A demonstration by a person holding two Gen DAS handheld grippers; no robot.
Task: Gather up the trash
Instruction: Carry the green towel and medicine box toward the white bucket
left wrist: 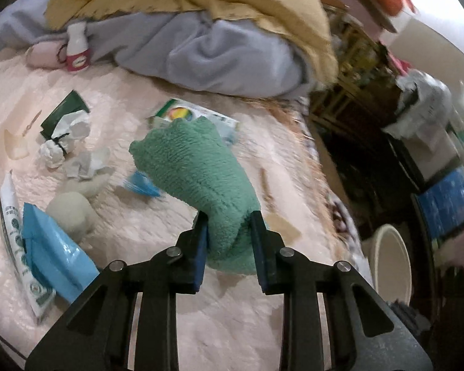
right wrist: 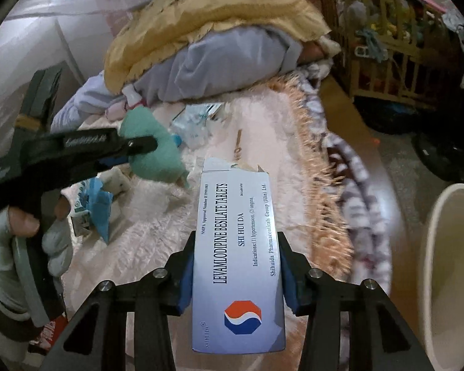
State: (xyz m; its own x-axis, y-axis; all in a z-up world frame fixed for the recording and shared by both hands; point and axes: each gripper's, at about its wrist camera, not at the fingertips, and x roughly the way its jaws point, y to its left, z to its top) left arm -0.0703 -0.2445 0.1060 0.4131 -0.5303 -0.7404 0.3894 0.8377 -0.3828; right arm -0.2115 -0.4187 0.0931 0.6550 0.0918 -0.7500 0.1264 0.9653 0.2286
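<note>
Tablet box (right wrist: 239, 247) (white carton, "Levamlodipine Besilate Tablets", far flap open) sits clamped lengthwise in the right gripper (right wrist: 236, 266), both blue pads pressed to its long sides, held off the pink bedspread (right wrist: 157, 225). Left gripper (left wrist: 229, 241) is closed around a green fuzzy sock (left wrist: 198, 167), squeezing its lower end, the rest jutting forward above the bed. Cream bin (right wrist: 445, 262) stands on the floor just off the bed's fringed edge, to the right of the box. More litter lies on the spread: crumpled tissues (left wrist: 68, 145), a blue wrapper (left wrist: 51, 247), a colourful carton (left wrist: 195, 116), a white tube (left wrist: 10, 213). Beyond, a heap of grey and yellow bedding (left wrist: 201, 46). Step in hand, as I read it: carrying both picks to the bin. Next move calls for swinging right over the rim, then opening the pads; whether the sock counts as trash is unclear.
</note>
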